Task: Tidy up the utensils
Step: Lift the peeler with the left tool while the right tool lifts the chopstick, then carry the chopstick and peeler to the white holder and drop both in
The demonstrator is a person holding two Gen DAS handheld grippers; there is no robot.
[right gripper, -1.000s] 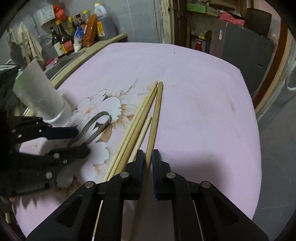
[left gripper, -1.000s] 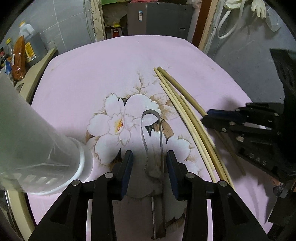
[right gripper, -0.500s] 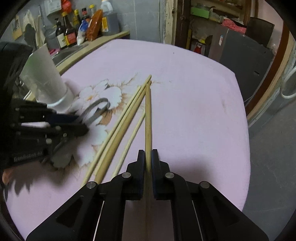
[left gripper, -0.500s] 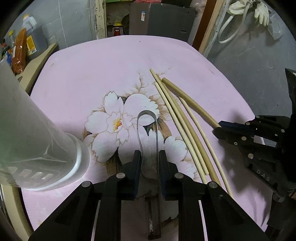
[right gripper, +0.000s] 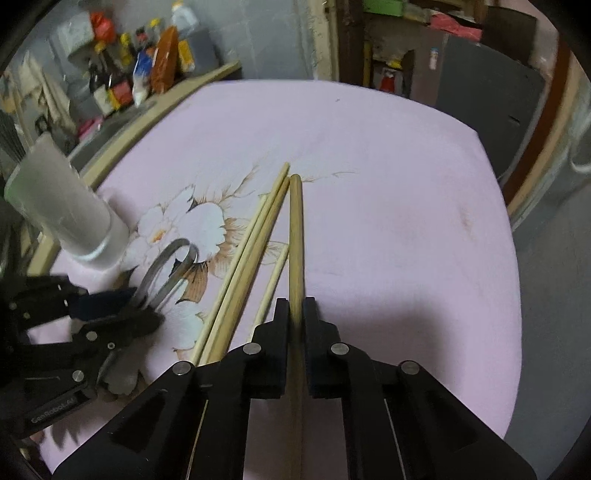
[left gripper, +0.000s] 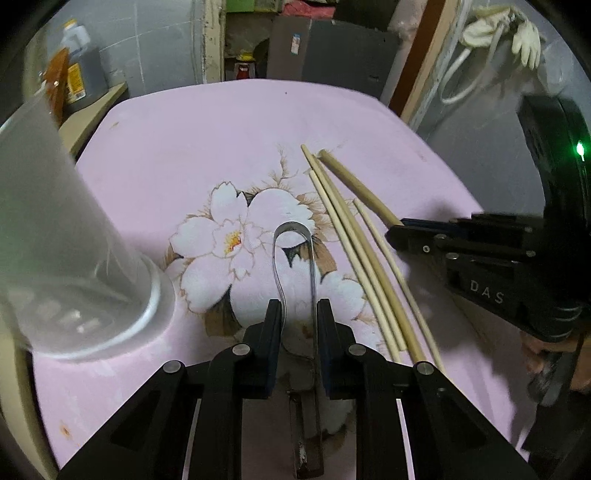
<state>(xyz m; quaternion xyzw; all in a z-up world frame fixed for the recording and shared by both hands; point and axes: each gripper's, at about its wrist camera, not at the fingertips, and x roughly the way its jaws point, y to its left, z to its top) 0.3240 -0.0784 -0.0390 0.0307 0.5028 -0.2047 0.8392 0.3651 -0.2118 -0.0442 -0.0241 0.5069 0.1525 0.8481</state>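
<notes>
Metal tongs [left gripper: 295, 266] lie on the pink flowered tablecloth [left gripper: 221, 140]. My left gripper [left gripper: 298, 314] is shut on the tongs' two arms; the tongs also show in the right wrist view [right gripper: 166, 269]. My right gripper [right gripper: 294, 314] is shut on a thick wooden chopstick [right gripper: 295, 229], lifted a little off the cloth; it also shows in the left wrist view [left gripper: 354, 184]. Three more chopsticks [right gripper: 251, 254] lie side by side between the tongs and the held one. A translucent white utensil holder [left gripper: 62, 258] stands at the left.
Sauce bottles [right gripper: 147, 70] stand on a wooden counter beyond the table's left edge. A dark cabinet [left gripper: 332, 59] stands behind the table. The right table edge [right gripper: 513, 295] drops to a grey floor. White rubber gloves [left gripper: 517, 33] hang at the far right.
My left gripper has closed onto the tongs. My right gripper has swung the thick chopstick away from the other chopsticks and raised it slightly.
</notes>
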